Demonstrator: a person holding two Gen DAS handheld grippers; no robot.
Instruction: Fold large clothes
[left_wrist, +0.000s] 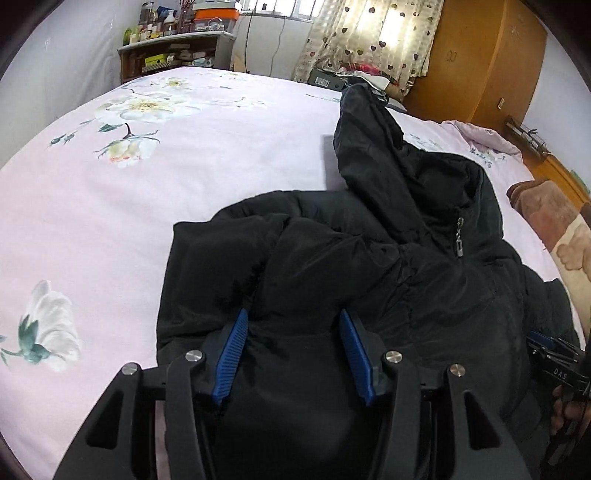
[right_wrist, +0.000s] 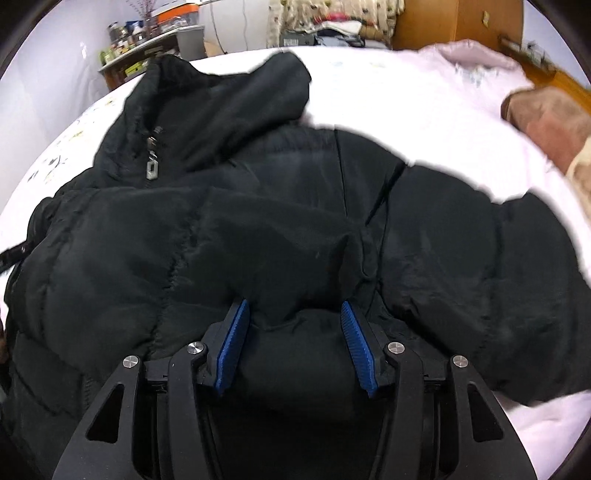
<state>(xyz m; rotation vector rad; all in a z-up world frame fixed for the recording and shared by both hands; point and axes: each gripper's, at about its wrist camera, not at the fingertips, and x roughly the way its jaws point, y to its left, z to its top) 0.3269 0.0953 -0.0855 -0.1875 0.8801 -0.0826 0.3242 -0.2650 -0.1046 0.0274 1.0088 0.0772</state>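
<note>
A black padded jacket (left_wrist: 369, 266) lies heaped on a bed covered by a pale pink sheet (left_wrist: 110, 221) printed with white flowers. It sits toward the near edge of the bed, its collar end reaching away toward the far side and its zip pull (left_wrist: 459, 236) showing on the upper layer.

The left tongs (left_wrist: 293, 350) point steeply down onto the near left part of the jacket. Their blue ribbed pads (left_wrist: 231, 358) stand apart with a fold of black fabric bulging up between them; whether the pads actually press on that fabric cannot be told from this view. At the right edge of the same view, part of the other tool and the fingers of a hand (left_wrist: 563, 410) around its handle show beside the jacket.

The right tongs (right_wrist: 295, 343) also tilt steeply downward, over the jacket's near right part, beside a puffy sleeve (right_wrist: 480, 251) that spreads out to the right. Their pads (right_wrist: 232, 350) are likewise spread, with a rounded ridge of the padded cloth rising between them, and again contact is uncertain. This view is somewhat blurred.

A brown blanket (right_wrist: 546, 122) lies at the bed's right side, and a cluttered shelf (left_wrist: 173, 48) stands against the far wall.
</note>
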